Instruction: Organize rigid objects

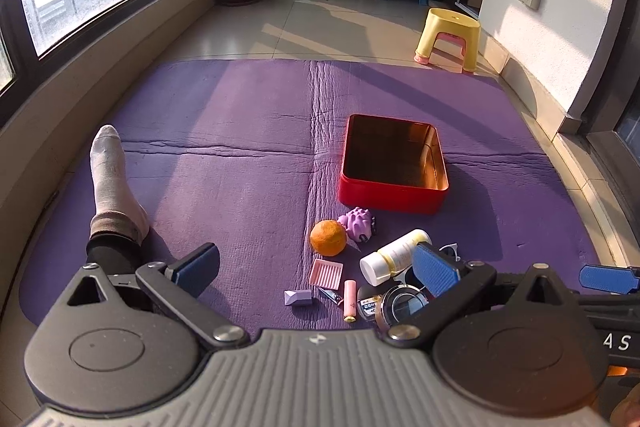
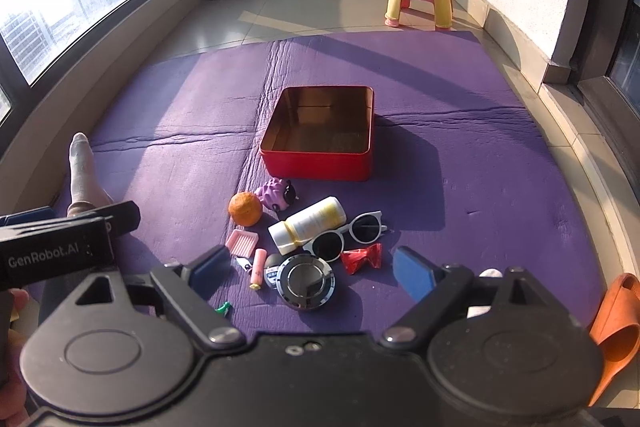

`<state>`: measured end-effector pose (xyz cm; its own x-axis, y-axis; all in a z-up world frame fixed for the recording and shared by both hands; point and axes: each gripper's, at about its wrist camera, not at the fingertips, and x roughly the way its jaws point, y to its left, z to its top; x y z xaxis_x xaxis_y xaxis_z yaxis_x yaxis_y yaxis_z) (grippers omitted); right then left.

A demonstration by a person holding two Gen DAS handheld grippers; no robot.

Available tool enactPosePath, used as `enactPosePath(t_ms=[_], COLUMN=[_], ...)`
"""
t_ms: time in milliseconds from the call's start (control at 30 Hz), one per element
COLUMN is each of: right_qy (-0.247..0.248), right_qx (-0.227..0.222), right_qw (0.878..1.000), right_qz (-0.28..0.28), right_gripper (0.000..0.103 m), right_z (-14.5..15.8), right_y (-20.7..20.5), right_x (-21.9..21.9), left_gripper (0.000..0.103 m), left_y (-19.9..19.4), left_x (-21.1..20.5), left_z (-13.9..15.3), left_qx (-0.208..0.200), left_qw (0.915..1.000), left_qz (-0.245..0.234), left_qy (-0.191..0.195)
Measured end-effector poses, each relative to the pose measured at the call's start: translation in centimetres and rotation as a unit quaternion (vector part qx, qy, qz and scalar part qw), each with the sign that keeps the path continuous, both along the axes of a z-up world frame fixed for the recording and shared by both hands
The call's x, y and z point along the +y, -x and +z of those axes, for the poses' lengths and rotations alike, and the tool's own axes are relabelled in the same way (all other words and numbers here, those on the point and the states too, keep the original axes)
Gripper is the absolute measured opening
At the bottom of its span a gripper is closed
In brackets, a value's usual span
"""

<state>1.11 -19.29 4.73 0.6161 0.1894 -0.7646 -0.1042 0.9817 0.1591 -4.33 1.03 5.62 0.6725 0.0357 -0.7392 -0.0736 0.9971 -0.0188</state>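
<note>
Both tools, left tool (image 1: 316, 267) and right tool (image 2: 316, 267), hang tilted downward, jaws wide, gripping nothing.

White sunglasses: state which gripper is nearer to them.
Right. The right gripper hangs open just short of the white sunglasses; the left gripper sits farther left, over the pink tray.

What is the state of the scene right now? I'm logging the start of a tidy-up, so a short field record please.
surface: purple mat
container: red tin, open, nothing inside
loose items: orange, purple toy, white bottle lying down, sunglasses, round compact, pink tray
left gripper: open, holding nothing
right gripper: open, holding nothing
</note>
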Motion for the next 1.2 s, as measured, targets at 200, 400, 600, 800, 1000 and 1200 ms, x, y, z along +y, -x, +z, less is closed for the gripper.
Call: enactPosePath(t_ms=[200, 400, 600, 800, 1000, 1200], right_qy=[0.0, -0.002, -0.003, -0.003, -0.005, -0.003], right_qx=[0.001, 0.003, 0.005, 0.009, 0.016, 0.028], right_qw=[1.0, 1.0, 1.0, 1.0, 1.0, 0.999], right_qz=[0.003, 0.001, 0.001, 0.001, 0.003, 0.018], right_gripper=[0.087, 0.086, 0.086, 0.085, 0.081, 0.078], right_z=[-0.1, -0.1, -0.1, -0.3, -0.7, -2.2], right_y=[-0.3, -0.4, -0.5, -0.7, -0.9, -1.6], right_x=[0.1, 0.0, -0.1, -0.2, -0.3, -0.1], left_gripper=[0.103, 0.103, 0.103, 0.103, 0.103, 0.103], left_y=[-0.1, -0.3, -0.3, -0.6, -1.2, -2.5], left_x=[0.0, -0.2, -0.3, -0.4, 0.2, 0.9], left_z=[0.0, 0.0, -0.1, -0.1, -0.8, -2.4], left_qx=[0.002, 0.0, -0.002, -0.001, 0.008, 0.012], left_qw=[1.0, 0.9999, 0.9999, 0.9998, 0.9994, 0.9994], left_qz=[-0.008, -0.014, -0.015, -0.02, -0.023, -0.017], left_qy=[0.005, -0.001, -0.002, 0.003, 0.024, 0.027])
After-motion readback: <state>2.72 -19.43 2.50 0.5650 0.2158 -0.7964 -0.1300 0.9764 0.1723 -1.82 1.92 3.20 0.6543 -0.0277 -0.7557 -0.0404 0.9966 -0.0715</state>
